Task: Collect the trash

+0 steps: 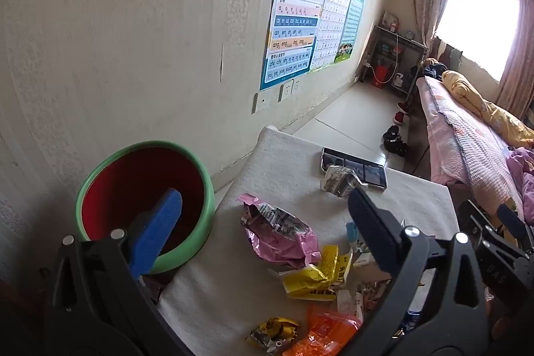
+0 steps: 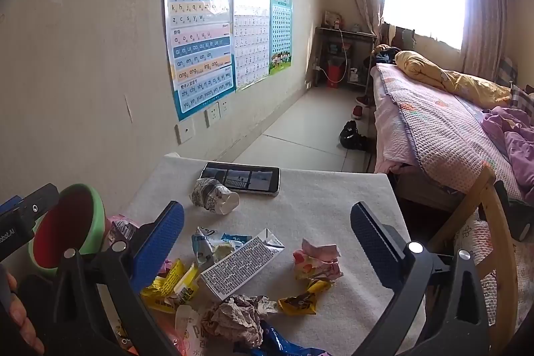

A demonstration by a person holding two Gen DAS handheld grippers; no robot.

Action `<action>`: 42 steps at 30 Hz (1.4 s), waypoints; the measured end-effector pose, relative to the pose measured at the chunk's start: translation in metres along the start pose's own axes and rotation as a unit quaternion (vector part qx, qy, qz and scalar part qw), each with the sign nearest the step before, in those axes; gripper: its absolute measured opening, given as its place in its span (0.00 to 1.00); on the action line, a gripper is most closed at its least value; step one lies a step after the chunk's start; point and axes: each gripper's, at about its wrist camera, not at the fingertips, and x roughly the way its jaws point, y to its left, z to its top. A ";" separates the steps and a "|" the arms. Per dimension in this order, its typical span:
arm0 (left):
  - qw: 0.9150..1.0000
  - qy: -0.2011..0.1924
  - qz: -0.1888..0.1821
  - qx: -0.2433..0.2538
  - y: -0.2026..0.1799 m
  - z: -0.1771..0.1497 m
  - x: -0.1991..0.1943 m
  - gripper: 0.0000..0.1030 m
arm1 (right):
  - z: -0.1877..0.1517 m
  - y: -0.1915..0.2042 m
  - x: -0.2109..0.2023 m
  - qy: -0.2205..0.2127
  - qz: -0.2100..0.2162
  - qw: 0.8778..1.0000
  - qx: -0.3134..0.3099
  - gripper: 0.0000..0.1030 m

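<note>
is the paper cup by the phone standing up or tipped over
Tipped over. The paper cup lies crumpled on its side on the table, its round white end facing sideways, just in front of the phone.

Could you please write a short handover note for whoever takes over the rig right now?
Left gripper: open, holding nothing, above the wrappers beside the bin.
Right gripper: open, holding nothing, above the carton.
Bin: green rim, red inside, at the table's left edge by the wall; no trash visible in it.
Trash on the table: pink wrapper, yellow wrappers, milk carton, crushed paper cup, crumpled paper, further wrappers.
Phone at the far edge is not trash.
Done: apparently nothing. Left: every piece into the bin.
</note>
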 end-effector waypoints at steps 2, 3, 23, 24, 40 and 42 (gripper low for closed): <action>1.000 -0.001 -0.001 -0.001 0.000 0.000 0.000 0.95 | 0.000 0.001 0.001 0.002 -0.001 1.000 0.000 0.93; 1.000 -0.001 -0.001 -0.001 0.000 0.001 0.000 0.95 | 0.000 0.001 0.001 0.003 -0.001 1.000 0.000 0.93; 1.000 0.004 -0.008 0.001 0.001 -0.004 0.004 0.95 | -0.004 0.005 0.005 0.011 0.000 1.000 -0.004 0.93; 1.000 0.005 -0.008 0.002 0.001 -0.003 0.004 0.95 | -0.004 0.005 0.005 0.012 0.000 1.000 -0.004 0.93; 1.000 0.006 -0.014 -0.004 -0.001 -0.008 0.008 0.95 | -0.007 0.006 0.007 0.017 0.000 1.000 -0.005 0.93; 1.000 0.010 -0.012 -0.003 -0.002 -0.008 0.008 0.95 | -0.007 0.006 0.008 0.017 0.000 1.000 -0.005 0.93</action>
